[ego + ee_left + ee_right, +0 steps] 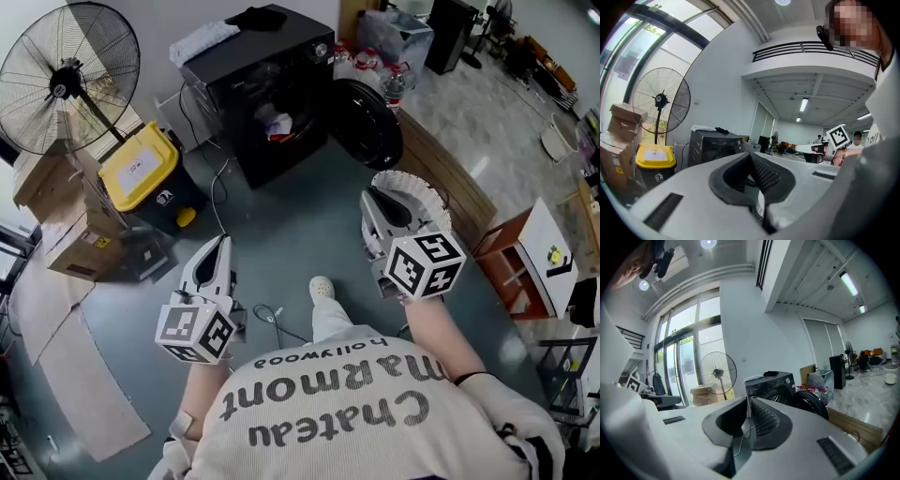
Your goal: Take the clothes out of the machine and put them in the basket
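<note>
**Black washer open, clothes in the drum, both grippers empty**

- Far left: a big pedestal fan [66,80], stacked cardboard boxes [70,234] and a yellow-lidded bin [141,169], all on the grey floor [281,234].
- The left gripper [222,241] is held low and points up the frame towards the machine. Its own view shows the fingers [761,173] pressed together with nothing between them.
- A thin cable [272,319] lies on the floor between the two grippers, near the person's white shoe [322,289].
- The washing machine [277,47] stands top centre, well apart from both grippers. Its front and round opening face the person, angled slightly to the left of the frame.
- A white towel [202,39] and a dark cloth [258,17] lie on its lid.
- The clothes [278,127] are inside the drum. They show as a red-and-white bundle low in the opening, with no clear long axis.
- The door [366,122] is swung fully open to the right, and its inner face looks towards the person.
- The right gripper [373,194] is level with the left one and also points at the machine. Its fingers [761,420] are closed with nothing gripped.
- A white pleated rim [417,185] sits under the right gripper. I can't tell what it is.
- Far right: a small wooden rack [511,258].
</note>
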`<state>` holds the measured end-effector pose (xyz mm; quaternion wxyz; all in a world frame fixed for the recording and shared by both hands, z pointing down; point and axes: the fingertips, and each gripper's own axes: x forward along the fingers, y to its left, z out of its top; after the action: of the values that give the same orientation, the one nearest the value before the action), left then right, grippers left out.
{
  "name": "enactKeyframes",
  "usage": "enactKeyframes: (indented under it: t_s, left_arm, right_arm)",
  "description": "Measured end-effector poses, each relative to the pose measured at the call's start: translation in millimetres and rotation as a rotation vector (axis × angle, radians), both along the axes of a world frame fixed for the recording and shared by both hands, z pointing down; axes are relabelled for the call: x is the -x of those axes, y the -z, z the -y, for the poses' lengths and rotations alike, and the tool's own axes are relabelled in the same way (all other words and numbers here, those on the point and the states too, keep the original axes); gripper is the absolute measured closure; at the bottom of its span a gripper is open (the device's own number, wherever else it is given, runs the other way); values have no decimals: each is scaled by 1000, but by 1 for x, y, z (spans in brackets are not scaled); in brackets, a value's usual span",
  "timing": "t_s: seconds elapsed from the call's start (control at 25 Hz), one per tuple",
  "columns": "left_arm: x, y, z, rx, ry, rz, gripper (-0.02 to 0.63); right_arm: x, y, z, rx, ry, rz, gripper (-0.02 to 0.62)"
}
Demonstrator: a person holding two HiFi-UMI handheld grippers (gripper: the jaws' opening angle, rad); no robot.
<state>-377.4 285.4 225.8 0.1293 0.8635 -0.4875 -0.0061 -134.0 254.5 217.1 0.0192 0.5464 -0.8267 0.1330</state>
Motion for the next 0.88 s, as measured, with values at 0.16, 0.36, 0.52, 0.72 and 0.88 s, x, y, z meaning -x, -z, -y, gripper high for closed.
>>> enactKeyframes:
  t_s: [0.16, 0.36, 0.52, 0.72, 0.88]
  left_arm:
    - [-1, -1, 29, 2, 23, 6, 598]
    - [-14, 6, 79, -8, 51, 21, 598]
    - [-30, 22, 125, -35, 75, 26, 598]
    - [-48, 26, 176, -42, 107, 3, 598]
    - [-59, 21, 203, -31, 121, -4, 598]
  right_arm:
    - [1, -4, 35, 4, 33, -18, 546]
    - [-13, -8, 94, 17, 59, -19, 546]
    - [-28, 2, 147, 16, 86, 2, 546]
    - [-42, 11, 207, 0, 119, 7, 546]
    - [-50, 6, 237, 4, 137, 14, 546]
